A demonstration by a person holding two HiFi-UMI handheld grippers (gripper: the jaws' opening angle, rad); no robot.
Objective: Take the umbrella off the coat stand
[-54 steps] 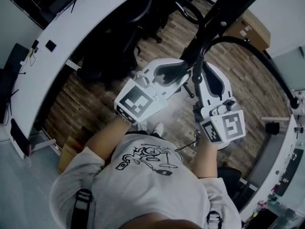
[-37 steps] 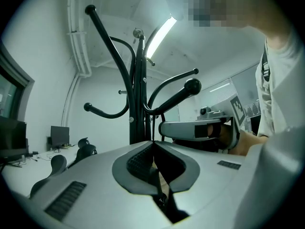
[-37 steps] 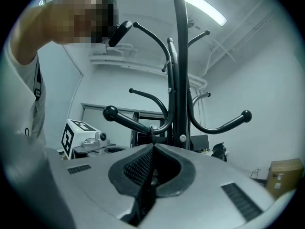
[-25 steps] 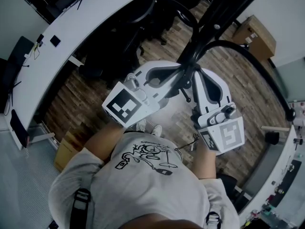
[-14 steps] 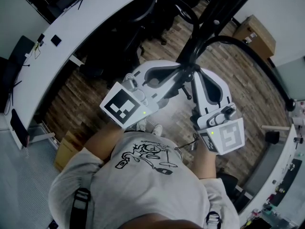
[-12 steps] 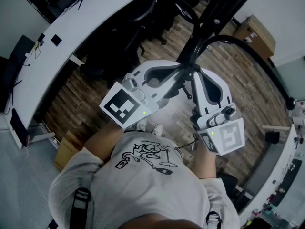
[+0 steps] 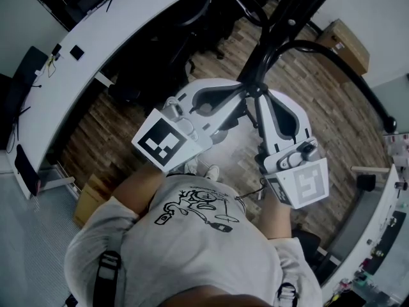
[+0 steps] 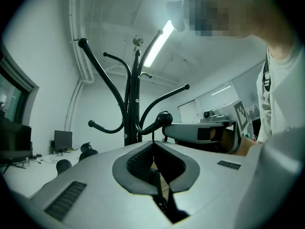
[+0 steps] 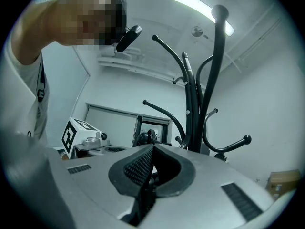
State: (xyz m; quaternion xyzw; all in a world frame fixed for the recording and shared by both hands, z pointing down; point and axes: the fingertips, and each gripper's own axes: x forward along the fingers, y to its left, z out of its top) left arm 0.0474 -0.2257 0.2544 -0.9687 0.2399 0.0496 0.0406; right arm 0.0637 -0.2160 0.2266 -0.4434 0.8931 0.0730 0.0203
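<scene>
Left gripper (image 8: pixel 152 143) shifts leftward; right gripper (image 9: pixel 153 147) beside; both pressed together, empty; coat stand (image 8: pixel 131 104) ahead; approach step; next, open jaws

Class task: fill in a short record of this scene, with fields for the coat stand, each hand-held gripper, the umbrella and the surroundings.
coat stand: black, upright, with curved arms ending in knobs
left hand-held gripper: jaws together, nothing identifiable between them, tip pointed towards the stand
right hand-held gripper: jaws together, nothing identifiable between them, beside the left one
umbrella: not visible in any view
surroundings: wood-plank floor, long white desk, cardboard box
</scene>
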